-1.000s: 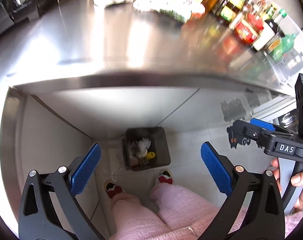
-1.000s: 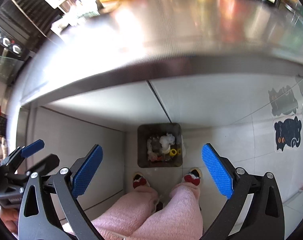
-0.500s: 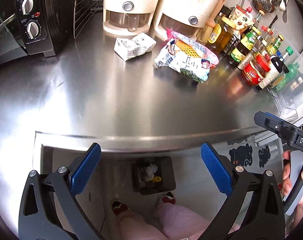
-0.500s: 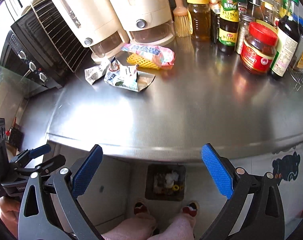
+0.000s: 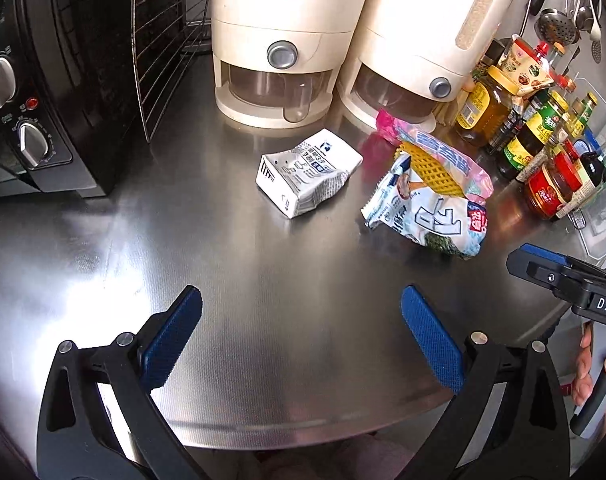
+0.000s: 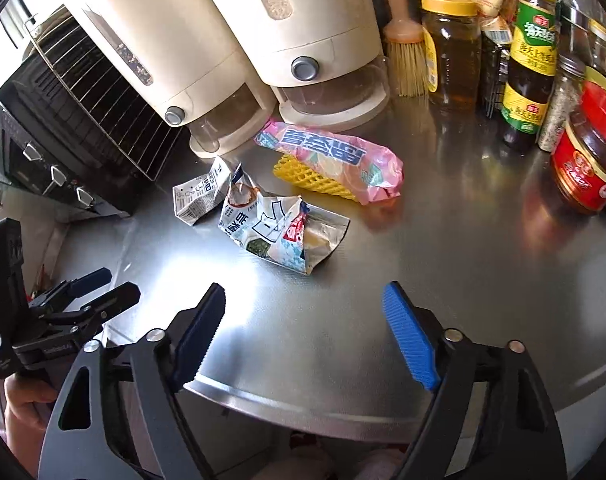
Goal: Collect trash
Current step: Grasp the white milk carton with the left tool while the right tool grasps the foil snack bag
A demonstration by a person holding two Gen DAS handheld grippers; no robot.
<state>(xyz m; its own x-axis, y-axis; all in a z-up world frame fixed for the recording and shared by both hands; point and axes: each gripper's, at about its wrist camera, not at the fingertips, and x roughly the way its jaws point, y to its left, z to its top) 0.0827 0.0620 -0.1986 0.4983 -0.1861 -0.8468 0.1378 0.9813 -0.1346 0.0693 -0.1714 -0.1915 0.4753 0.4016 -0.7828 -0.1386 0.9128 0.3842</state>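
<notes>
The steel bench (image 5: 263, 320) carries three pieces of trash near the two cream dispensers (image 5: 287, 40): a pink wrapper (image 6: 335, 156) over yellow foam netting (image 6: 303, 176), a torn snack bag (image 6: 279, 232) and a crumpled milk carton (image 5: 307, 172). All look light, soft and crushable; pinch a raised fold or edge. The left gripper (image 5: 301, 336) gapes empty; the right gripper (image 6: 303, 332), also empty, has just narrowed. A second ago both views looked down at the floor bin.

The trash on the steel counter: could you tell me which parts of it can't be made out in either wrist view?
- Crushed milk carton: right wrist view, far end behind the blue snack bag.
- Yellow foam net: both views, partly under the pink wrapper.
- Wrapper contents: not visible, either view.
</notes>
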